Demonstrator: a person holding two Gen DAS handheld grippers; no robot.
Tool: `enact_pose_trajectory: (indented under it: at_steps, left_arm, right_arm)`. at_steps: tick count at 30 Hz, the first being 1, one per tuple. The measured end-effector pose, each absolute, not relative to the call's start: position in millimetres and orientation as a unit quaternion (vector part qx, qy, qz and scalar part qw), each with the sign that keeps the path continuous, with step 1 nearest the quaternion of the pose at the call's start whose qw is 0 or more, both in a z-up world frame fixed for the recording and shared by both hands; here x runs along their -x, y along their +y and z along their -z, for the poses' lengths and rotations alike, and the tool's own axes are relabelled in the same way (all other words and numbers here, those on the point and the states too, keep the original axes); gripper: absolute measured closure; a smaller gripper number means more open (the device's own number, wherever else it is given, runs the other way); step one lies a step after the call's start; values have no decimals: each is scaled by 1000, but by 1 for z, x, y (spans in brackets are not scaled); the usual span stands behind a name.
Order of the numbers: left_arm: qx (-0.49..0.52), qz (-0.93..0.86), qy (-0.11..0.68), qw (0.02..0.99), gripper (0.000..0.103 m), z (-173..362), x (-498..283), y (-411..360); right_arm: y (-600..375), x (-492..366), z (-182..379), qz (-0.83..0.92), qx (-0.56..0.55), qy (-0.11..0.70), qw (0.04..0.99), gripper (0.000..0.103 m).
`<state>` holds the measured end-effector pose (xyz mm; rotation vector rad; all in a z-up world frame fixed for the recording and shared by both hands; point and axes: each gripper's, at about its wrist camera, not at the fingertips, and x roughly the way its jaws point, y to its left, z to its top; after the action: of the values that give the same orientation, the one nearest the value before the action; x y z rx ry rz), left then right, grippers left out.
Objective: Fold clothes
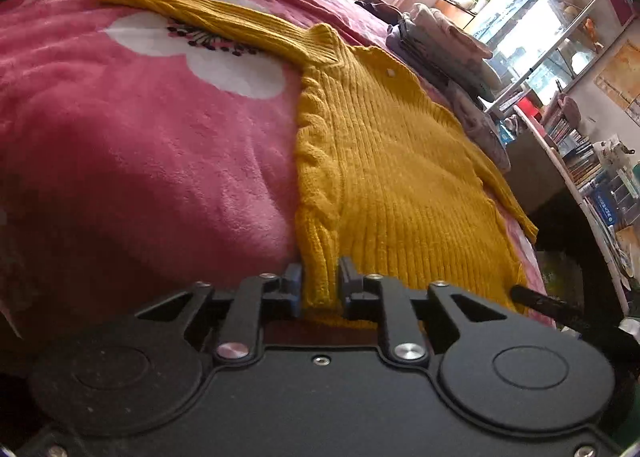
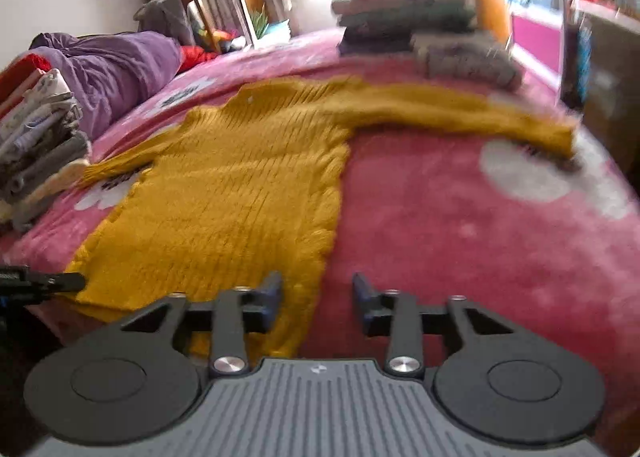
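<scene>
At the sweater's point(image 1: 384, 161) hem, left tongs point(image 1: 319, 289) pinch, right tongs point(image 2: 318, 299) gape

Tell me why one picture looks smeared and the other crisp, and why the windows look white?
Right wrist view: motion blur smears the sweater and clothes stack; the window is blown out. Left wrist view: sharp knit ribs on the sweater, window glare at top right, and fisheye bending of the shelf.
</scene>
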<state>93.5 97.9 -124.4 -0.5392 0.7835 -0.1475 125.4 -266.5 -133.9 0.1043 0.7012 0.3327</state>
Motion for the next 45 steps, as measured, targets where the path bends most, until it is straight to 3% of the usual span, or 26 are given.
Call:
enact_pose_trajectory:
  at_steps: [2, 7, 9, 10, 11, 12, 13, 19, 29, 34, 45]
  left_arm:
    - [222, 59, 361, 904, 77, 117, -90, 98]
    - [122, 65, 277, 951, 76, 101, -102, 82]
    - [103, 93, 268, 953, 72, 104, -117, 76]
    - [93, 106, 297, 944, 64, 113, -130, 73]
    - [84, 120, 326, 934, 48, 122, -143, 71]
    - [74, 130, 356, 922, 48, 131, -156, 69]
    - [70, 132, 380, 913, 47, 139, -165, 70]
    - [64, 150, 302, 939, 49, 108, -200, 88]
    - [-45, 160, 286, 944, 69, 107, -312, 71]
    - [-59, 183, 308, 932, 70, 112, -358, 56]
    - [-47, 179, 364, 913, 68, 133, -443, 43]
  right_arm:
    - [-267, -117, 126, -149, -32, 309, 939, 63]
    - [-237, -115, 110, -193, 43, 219, 955, 63]
    - [-221, -129, 119, -208, 61, 244, 945, 63]
    - [-217, -140, 129, -210, 61, 284, 934, 61]
    - [-219, -147, 139, -214, 51, 313, 924, 61]
    - [-223, -151, 148, -219, 39, 333, 916, 61]
    - [-226, -152, 146, -223, 37, 340, 913, 61]
    - [-235, -173, 119, -226, 34, 315, 921, 62]
    - [-178, -300, 101, -235, 160, 263, 922, 63]
    - [-148, -362, 107, -265, 187, 262, 909, 63]
    - [-151, -461, 142, -287, 112, 329, 893, 65]
